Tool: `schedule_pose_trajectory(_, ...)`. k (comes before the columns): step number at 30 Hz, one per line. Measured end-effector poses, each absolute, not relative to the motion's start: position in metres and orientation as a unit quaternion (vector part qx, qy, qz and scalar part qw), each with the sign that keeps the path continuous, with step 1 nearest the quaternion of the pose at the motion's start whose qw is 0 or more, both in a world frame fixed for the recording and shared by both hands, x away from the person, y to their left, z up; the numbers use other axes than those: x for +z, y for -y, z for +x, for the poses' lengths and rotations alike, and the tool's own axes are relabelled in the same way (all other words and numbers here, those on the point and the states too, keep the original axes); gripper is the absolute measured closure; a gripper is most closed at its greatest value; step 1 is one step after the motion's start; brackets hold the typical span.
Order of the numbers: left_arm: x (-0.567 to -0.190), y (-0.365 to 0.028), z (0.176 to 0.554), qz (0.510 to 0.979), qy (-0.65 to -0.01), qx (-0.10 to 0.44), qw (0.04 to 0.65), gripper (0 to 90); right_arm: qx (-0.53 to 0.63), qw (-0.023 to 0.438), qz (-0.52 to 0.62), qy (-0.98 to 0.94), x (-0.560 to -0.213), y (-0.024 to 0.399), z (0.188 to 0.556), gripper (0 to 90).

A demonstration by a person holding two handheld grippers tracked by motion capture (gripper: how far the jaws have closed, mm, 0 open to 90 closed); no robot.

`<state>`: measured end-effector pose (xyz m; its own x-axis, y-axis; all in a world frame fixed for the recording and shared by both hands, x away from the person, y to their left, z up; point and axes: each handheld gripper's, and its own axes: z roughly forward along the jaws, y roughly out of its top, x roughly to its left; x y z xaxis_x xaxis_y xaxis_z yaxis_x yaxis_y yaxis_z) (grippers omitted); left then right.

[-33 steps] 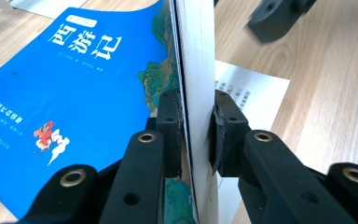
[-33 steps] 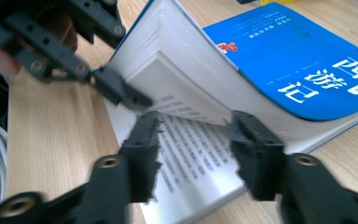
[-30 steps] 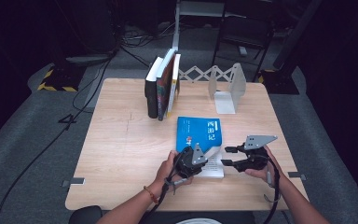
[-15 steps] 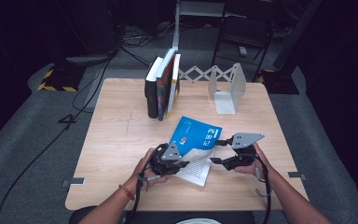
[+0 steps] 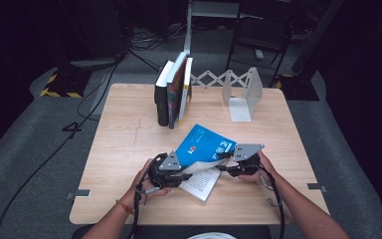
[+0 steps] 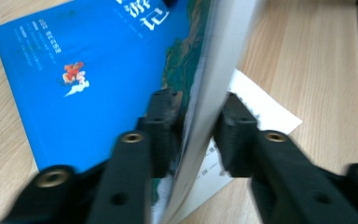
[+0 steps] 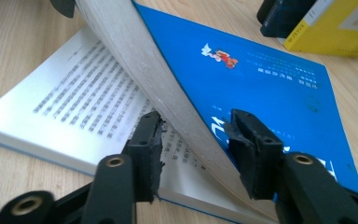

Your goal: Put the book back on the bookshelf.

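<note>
1. We hold the blue-covered paperback book [image 5: 205, 145] on the light wooden table [image 5: 124, 149], near its front edge.
2. Our left gripper [image 6: 196, 135] and right gripper [image 7: 196, 135] each straddle the raised sheaf of front pages; whether either actually clamps it, we cannot tell.
3. Gripping both ends likely keeps the sheaf lifted evenly (exposing the printed page [image 7: 84, 102]).

Blue book [image 5: 205, 147] sits lower middle of the high view, cover and a wad of pages lifted, printed page [image 7: 88, 105] showing underneath.
</note>
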<state>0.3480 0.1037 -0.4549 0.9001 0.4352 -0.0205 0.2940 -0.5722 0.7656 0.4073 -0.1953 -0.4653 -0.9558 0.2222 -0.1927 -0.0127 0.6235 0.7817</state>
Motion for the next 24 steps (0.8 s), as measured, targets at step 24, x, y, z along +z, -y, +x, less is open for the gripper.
schedule_pose_trajectory(24, -0.462, -0.068, 0.398, 0.891, -0.175, 0.097, 0.408, 58.5, 0.419, 0.173, 0.110, -0.884, -0.445, 0.224, 0.374, 72.3)
